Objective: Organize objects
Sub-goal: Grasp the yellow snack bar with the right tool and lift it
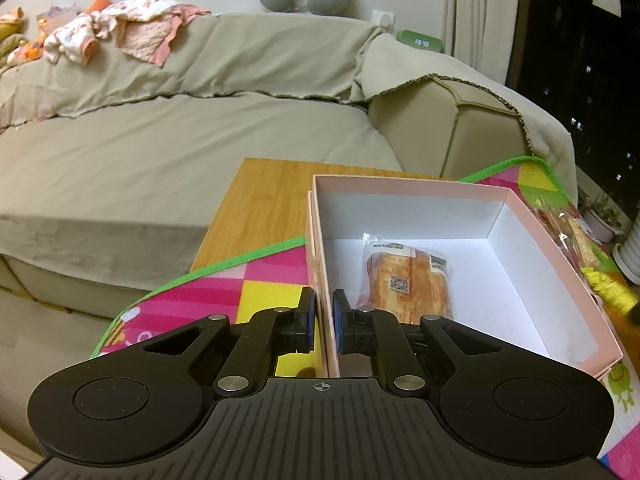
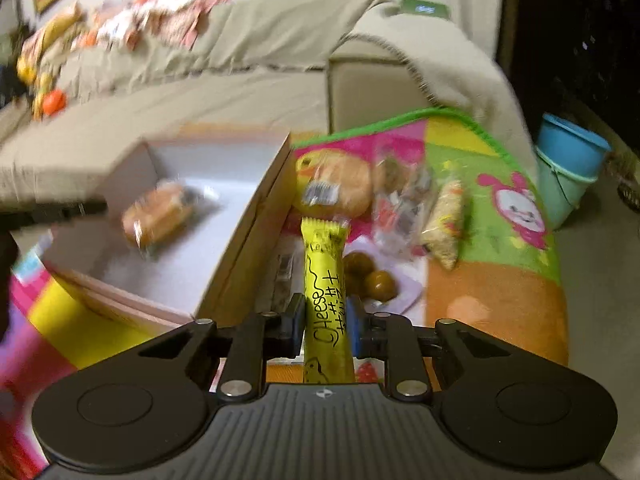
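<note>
A pink box (image 1: 560,264) with a white inside stands open on a colourful mat. A wrapped bread snack (image 1: 408,280) lies in it. My left gripper (image 1: 324,316) is shut on the box's left wall, one pad inside and one outside. My right gripper (image 2: 325,324) is shut on a yellow cheese snack bar (image 2: 323,280) and holds it above the mat, just right of the box (image 2: 248,232). The bread in the box (image 2: 158,216) shows blurred there. The yellow bar also shows at the right edge of the left wrist view (image 1: 610,290).
Loose snacks lie on the mat right of the box: a round bun (image 2: 336,188), clear packets (image 2: 404,204), a grain bar (image 2: 446,224) and brown balls (image 2: 370,276). A wooden table (image 1: 260,208) and a beige sofa (image 1: 160,152) lie beyond. Blue buckets (image 2: 568,168) stand at right.
</note>
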Motion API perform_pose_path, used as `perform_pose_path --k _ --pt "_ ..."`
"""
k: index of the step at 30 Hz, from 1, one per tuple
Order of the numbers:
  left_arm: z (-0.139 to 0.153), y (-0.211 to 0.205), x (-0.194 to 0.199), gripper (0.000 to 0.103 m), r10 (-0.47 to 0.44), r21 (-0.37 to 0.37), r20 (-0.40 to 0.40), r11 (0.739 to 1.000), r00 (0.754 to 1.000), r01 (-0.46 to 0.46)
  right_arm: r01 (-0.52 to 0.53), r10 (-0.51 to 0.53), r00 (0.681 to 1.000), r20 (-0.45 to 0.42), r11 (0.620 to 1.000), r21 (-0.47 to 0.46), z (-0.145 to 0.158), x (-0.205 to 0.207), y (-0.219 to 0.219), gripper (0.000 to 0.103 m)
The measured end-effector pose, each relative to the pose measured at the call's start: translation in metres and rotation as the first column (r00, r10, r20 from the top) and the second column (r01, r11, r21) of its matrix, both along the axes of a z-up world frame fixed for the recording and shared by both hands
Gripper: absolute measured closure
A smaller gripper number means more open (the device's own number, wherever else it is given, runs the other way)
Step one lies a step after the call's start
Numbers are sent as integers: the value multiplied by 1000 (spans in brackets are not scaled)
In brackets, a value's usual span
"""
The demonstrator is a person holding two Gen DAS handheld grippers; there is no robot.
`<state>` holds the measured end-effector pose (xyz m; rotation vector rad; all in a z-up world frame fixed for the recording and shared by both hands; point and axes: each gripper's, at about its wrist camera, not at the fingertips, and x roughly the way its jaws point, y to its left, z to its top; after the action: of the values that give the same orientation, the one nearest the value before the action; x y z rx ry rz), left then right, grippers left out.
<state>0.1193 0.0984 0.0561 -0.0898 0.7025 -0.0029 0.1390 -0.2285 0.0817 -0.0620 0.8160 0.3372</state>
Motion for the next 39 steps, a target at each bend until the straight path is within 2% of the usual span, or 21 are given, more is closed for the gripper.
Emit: perform_pose_path --k 2,4,8,9,11,12,14,19,23,25,28,29,30,32,35,37,39 --pt "0 0 0 92 1 1 2 1000 1000 -1 23 -24 1000 18 997 73 24 -2 -12 82" --pt "0 0 0 92 2 -1 1 1000 1000 -2 21 -30 998 56 990 139 51 -3 -17 98" --pt "0 0 0 92 1 2 1 1000 1000 -1 -37 -7 986 168 964 262 106 -1 -10 98" --pt "0 0 0 92 1 2 1 1000 1000 -1 -61 6 981 196 960 274 117 0 -5 98" --pt "-1 0 1 92 1 2 1 1000 1000 -1 -103 43 954 295 976 191 129 -3 16 98" --pt "-1 0 1 92 1 2 1 1000 1000 -1 -118 65 950 307 980 159 129 -3 24 98" --pt "-1 0 1 92 0 1 2 1000 1000 0 -140 98 963 252 978 156 124 2 30 98" --pt "-3 -2 0 92 -7 10 6 1000 1000 7 -87 71 987 144 990 107 90 -1 9 96" --pt "-3 -2 1 92 -8 10 5 1000 1000 8 -54 55 998 -18 997 49 41 -10 -7 89" --pt "-3 -2 1 92 -9 12 5 1000 1000 9 -45 46 993 -112 999 16 13 -16 -6 89" --pt "-3 -2 1 92 -9 12 4 1000 1000 9 -24 15 981 -193 999 -43 -23 -24 -4 88" --pt "-3 -2 1 92 -9 13 5 1000 1000 9 -8 -5 983 -182 997 -71 -30 -27 -3 80" --pt "-3 -2 0 92 -9 16 4 1000 1000 9 -10 -6 983 -186 996 -85 -35 -29 -2 76" --pt "-3 -3 0 92 -9 18 2 1000 1000 9 -9 -9 980 -200 996 -91 -42 -30 0 76" --pt "-3 -3 0 92 -8 17 2 1000 1000 8 -28 5 982 -190 992 -120 -37 -39 3 82" --pt "-3 -2 -1 92 -7 14 0 1000 1000 7 -17 1 981 -192 997 -81 -26 -37 0 82" --pt "-3 -2 -1 92 -5 11 -4 1000 1000 5 1 -6 988 -156 999 -34 -1 -32 -3 82"
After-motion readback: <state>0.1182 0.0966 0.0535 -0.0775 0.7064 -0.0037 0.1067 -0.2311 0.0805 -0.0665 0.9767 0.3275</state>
